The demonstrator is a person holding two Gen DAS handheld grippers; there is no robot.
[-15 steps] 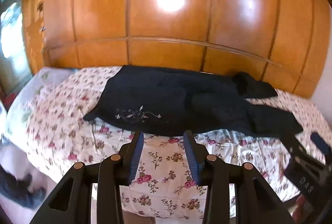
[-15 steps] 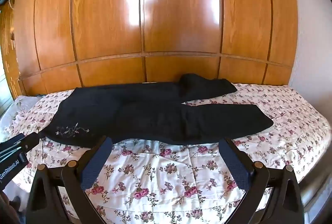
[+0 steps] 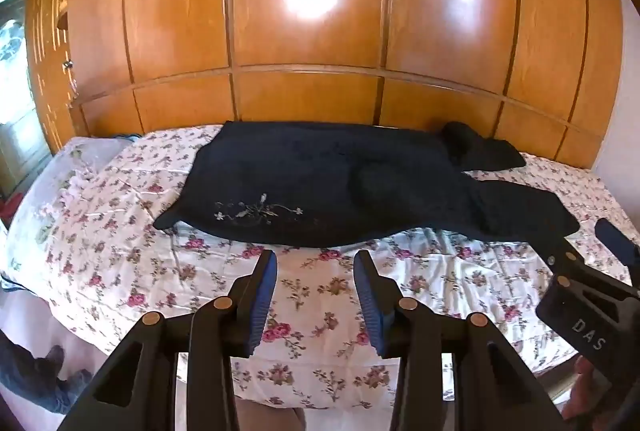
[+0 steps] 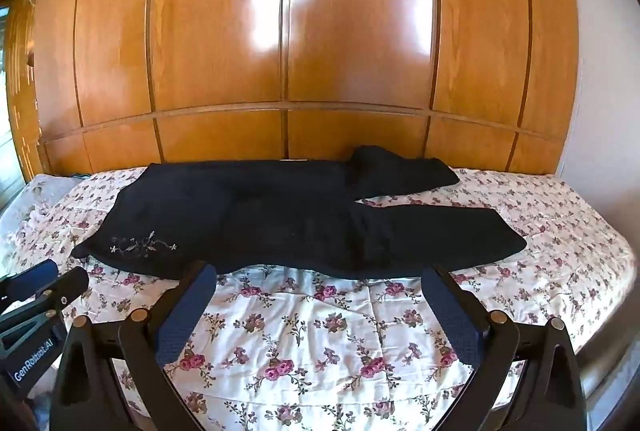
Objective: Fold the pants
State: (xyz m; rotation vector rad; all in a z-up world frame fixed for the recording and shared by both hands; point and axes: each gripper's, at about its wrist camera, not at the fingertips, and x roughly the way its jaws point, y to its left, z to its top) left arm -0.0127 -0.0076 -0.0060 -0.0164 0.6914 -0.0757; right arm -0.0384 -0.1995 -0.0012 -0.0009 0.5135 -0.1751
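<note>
The wardrobe (image 4: 288,31) fills the background, its wood panels directly behind the bed (image 4: 320,331). The bed carries a floral sheet and serves as my folding surface. The pants (image 4: 288,215) lie flat across the far half of it, waist to my left, legs to my right, so both ends are within reach of one tool each. The legs split apart at the cuffs, and the far one is bunched near the wardrobe. An embroidered sprig (image 3: 256,209) marks the near waist corner. I hold my right tongs (image 4: 320,315) above the sheet, just short of the near edge of the pants, spread wide and empty. I hold my left tongs (image 3: 316,295) likewise, released to a narrower gap, grasping nothing. Against the earlier frame, both views sit slightly farther back; the pants are unmoved and the fold is not yet begun.
</note>
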